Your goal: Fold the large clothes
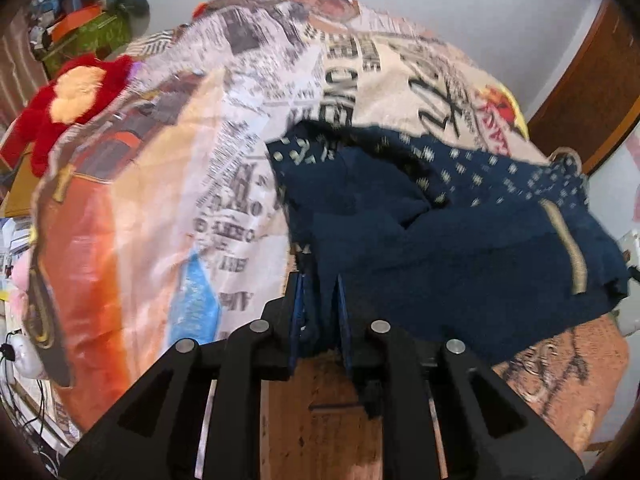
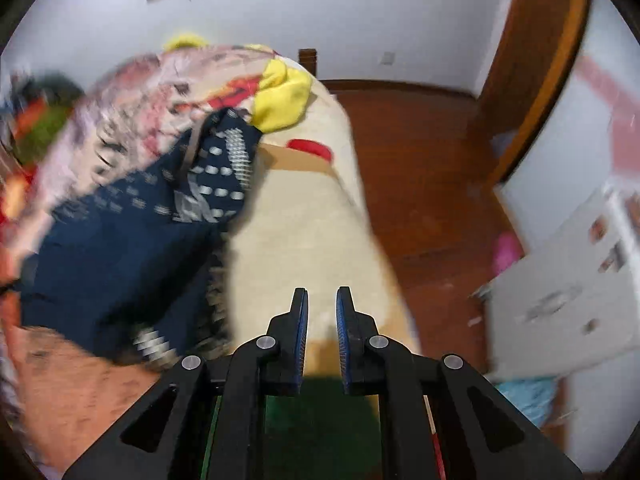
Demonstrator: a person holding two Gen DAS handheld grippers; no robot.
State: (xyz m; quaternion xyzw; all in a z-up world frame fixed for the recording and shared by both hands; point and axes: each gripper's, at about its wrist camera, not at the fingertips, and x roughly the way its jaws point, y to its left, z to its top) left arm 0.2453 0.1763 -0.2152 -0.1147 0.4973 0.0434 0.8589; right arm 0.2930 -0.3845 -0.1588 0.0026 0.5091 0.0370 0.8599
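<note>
Bedspread (image 1: 168,184) print blurred, unreadable. Left gripper (image 1: 320,300) jaws grasping navy garment (image 1: 460,264); right gripper (image 2: 322,316) clenched, empty.

**A Cluttered Bedroom with Pale Walls**

Pale grey-white walls (image 2: 280,8) are seen behind a bed (image 2: 304,216) covered with a newsprint-patterned spread (image 1: 240,128). A reddish wooden floor (image 2: 420,184) is shown beside it, edged by a brown door frame (image 2: 532,80). A red plush toy (image 1: 68,100) is set among clutter at one side.
</note>
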